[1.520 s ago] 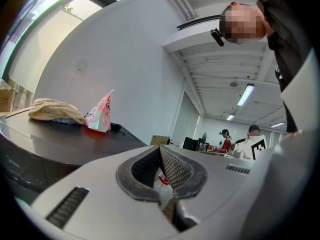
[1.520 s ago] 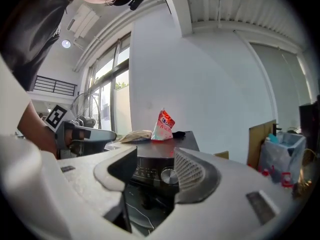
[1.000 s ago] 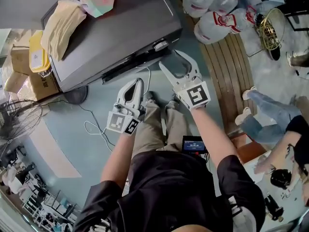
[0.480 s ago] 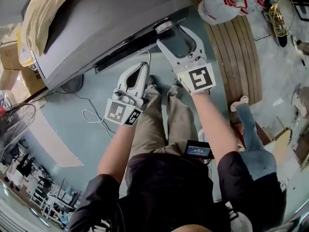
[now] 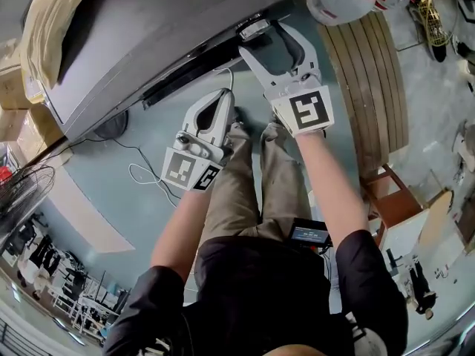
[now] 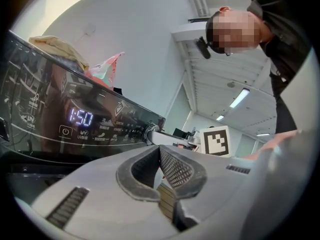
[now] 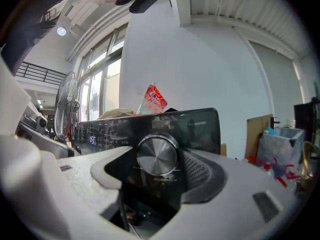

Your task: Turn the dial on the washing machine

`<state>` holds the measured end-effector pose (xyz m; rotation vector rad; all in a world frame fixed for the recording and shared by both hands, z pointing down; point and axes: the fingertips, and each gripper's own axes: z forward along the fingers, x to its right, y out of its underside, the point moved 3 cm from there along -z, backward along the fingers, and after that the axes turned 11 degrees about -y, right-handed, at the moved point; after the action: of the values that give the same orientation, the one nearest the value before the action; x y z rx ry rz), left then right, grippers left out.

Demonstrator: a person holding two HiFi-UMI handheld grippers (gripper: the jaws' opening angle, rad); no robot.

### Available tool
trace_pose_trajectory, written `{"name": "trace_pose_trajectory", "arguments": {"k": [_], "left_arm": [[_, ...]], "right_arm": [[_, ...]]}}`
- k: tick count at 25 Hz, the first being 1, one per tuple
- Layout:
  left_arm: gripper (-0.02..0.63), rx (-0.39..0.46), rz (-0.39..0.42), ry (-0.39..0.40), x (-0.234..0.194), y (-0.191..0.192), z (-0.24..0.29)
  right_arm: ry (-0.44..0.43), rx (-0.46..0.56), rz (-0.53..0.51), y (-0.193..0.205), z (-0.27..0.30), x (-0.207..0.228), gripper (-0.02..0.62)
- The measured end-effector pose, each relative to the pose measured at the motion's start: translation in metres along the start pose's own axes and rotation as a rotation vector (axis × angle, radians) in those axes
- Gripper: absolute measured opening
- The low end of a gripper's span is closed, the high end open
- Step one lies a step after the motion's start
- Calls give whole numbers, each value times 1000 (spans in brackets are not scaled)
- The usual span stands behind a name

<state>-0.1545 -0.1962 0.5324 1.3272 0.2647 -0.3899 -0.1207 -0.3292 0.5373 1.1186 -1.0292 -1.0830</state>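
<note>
Right gripper (image 5: 269, 43) level, just-opened, astride dial (image 7: 157, 155)

There is one washing machine (image 5: 148, 43), and it has one dial (image 7: 157, 155) and one lit display (image 6: 80, 118). There are two grippers: the left gripper (image 5: 222, 95), with its fingers together, and the right gripper (image 5: 265, 41), whose fingers have just been opening with the dial between them. There are two marker cubes (image 5: 189, 170), one on each gripper. One yellowish cloth (image 5: 44, 21) and one pink packet (image 7: 154, 100) sit on top of the machine. Around it are one fan (image 5: 18, 195) and one slatted wooden bench (image 5: 367, 87).
</note>
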Motion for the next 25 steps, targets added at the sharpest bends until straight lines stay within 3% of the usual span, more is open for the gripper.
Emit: {"name": "trace_pose_trajectory", "arguments": {"k": [12, 21, 25], "left_arm": [[-6, -13, -11, 3, -6, 3, -4], [-6, -6, -18, 2, -6, 5, -2], [-6, -7, -21, 0, -5, 6, -2]], "right_arm": [[29, -11, -10, -3, 6, 3, 276], [8, 14, 147, -1, 5, 7, 275], [10, 51, 281, -1, 4, 10, 273]]}}
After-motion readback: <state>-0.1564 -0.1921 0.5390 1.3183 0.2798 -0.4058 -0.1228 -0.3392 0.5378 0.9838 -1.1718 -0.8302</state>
